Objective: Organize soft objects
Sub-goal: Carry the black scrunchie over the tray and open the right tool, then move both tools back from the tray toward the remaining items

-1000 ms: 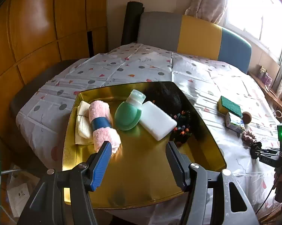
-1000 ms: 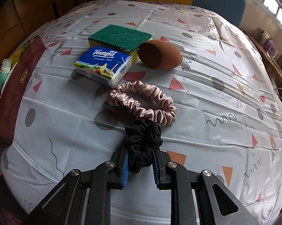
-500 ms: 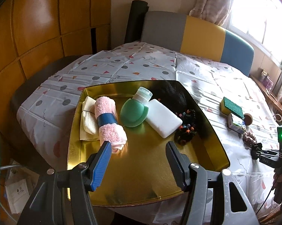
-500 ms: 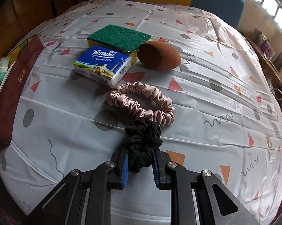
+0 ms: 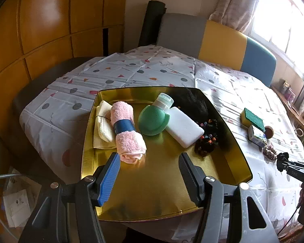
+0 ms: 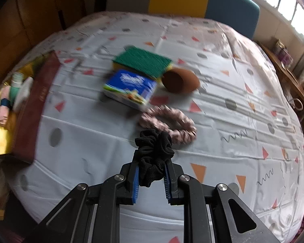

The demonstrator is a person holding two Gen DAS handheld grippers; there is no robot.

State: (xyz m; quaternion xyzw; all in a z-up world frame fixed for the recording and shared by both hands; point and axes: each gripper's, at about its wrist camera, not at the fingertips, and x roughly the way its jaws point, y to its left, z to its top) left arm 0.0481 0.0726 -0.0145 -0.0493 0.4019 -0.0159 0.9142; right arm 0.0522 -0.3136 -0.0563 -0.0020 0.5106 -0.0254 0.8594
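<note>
My right gripper [image 6: 150, 179], jaws clamped on the scrunchie [image 6: 154, 148], has just lifted it; left gripper [image 5: 149, 174] gapes empty before the tray [image 5: 240, 158].

The left gripper [image 5: 148, 160] is a black frame of angular struts with triangular cut-outs; round silver screws sit at its joints; one finger carries a ribbed blue pad, the other shows a dark ribbed face. The right gripper [image 6: 151, 162] has the same black build and silver screws; both its fingers [image 6: 136, 180] wear ribbed blue pads.
</note>
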